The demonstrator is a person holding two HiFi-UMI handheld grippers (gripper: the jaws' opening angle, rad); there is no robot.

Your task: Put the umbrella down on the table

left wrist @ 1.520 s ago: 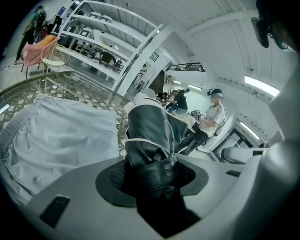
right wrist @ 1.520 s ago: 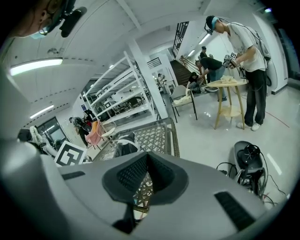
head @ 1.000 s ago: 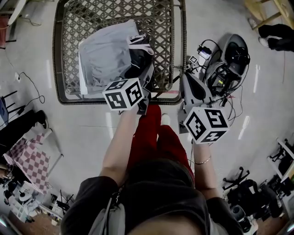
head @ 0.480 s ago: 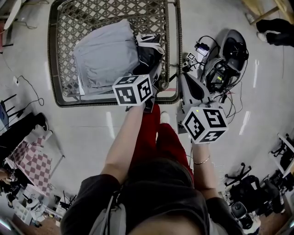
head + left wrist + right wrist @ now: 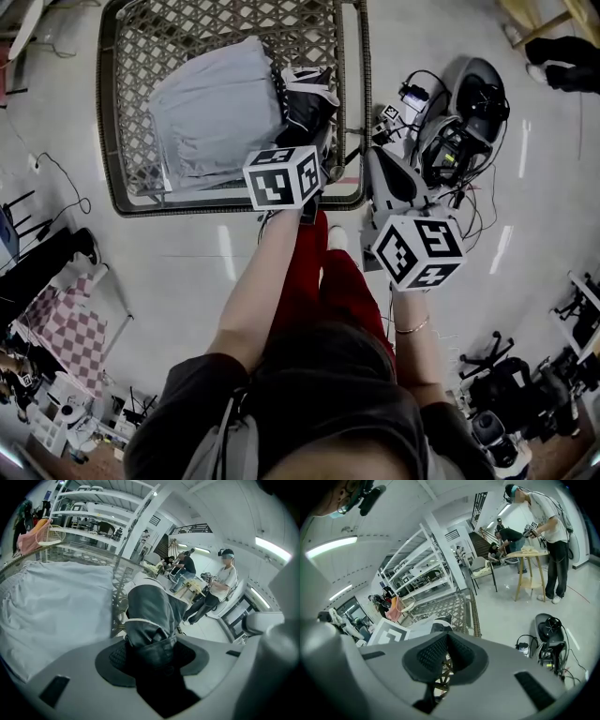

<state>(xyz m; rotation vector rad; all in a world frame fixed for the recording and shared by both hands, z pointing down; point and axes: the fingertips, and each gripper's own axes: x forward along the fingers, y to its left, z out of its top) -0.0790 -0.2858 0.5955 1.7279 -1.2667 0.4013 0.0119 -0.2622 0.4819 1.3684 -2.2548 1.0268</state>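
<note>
The folded dark umbrella [image 5: 305, 98] with white trim lies over the near right part of the lattice table [image 5: 234, 202], beside a grey cloth [image 5: 211, 112]. My left gripper [image 5: 309, 150] is shut on the umbrella's near end. In the left gripper view the umbrella [image 5: 150, 616] runs out from between the pads of the left gripper [image 5: 152, 656]. Whether the umbrella rests on the tabletop I cannot tell. My right gripper [image 5: 380, 159] hangs off the table's right edge. In its own view the right gripper [image 5: 447, 644] has its pads together with nothing between them.
A heap of cables and devices [image 5: 459, 141] lies on the floor right of the table. A checkered cloth [image 5: 56, 323] lies at the lower left. In the right gripper view, people work at a wooden stand [image 5: 529, 569] far behind the table.
My left gripper has moved to the right and a little toward the table, carrying the umbrella with it. The right gripper has stayed where it was.
</note>
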